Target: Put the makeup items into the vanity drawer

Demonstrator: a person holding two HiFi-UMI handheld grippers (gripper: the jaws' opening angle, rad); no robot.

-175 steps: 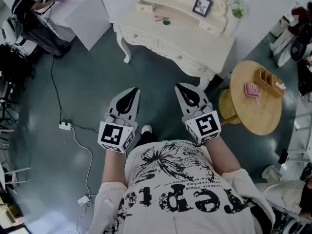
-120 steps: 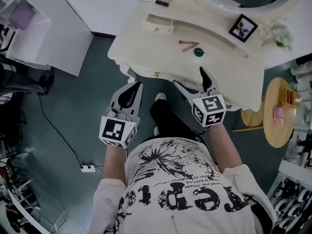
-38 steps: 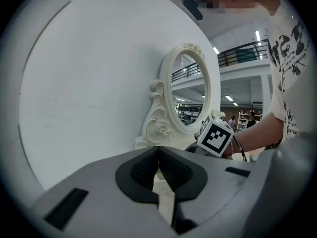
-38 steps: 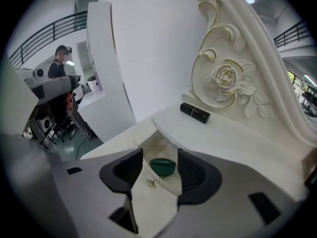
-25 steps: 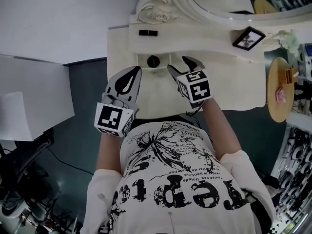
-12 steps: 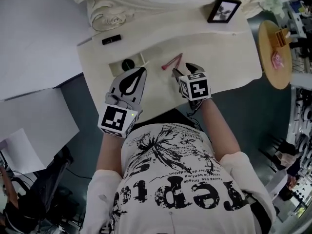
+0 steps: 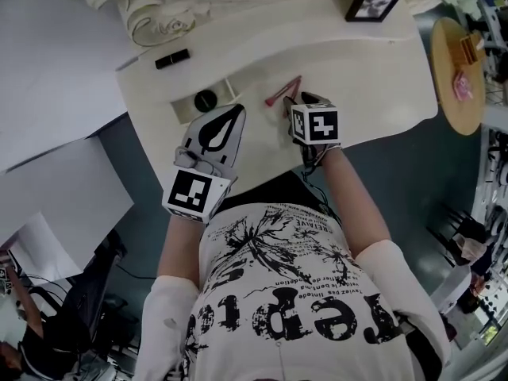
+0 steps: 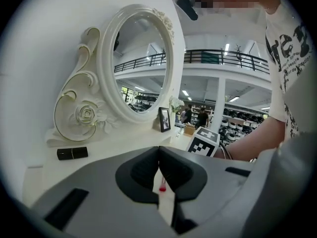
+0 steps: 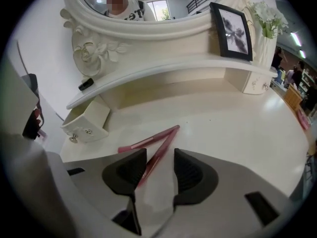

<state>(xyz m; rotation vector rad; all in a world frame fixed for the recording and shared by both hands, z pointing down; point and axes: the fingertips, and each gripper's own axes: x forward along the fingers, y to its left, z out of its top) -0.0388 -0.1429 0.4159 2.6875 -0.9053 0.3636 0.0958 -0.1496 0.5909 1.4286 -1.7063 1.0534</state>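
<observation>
Lower centre: right gripper (image 9: pixel 159 151), jaws apart and just closing, straddles one of two pink pencils (image 9: pixel 166 143) lying on the vanity (image 9: pixel 237 128) top; light, stiff, likely to roll, best gripped mid-shaft.

Right of the pencils (image 9: pixel 153 143) the vanity top (image 9: pixel 237 128) lies bare; left stands the open drawer (image 9: pixel 89 118).
</observation>
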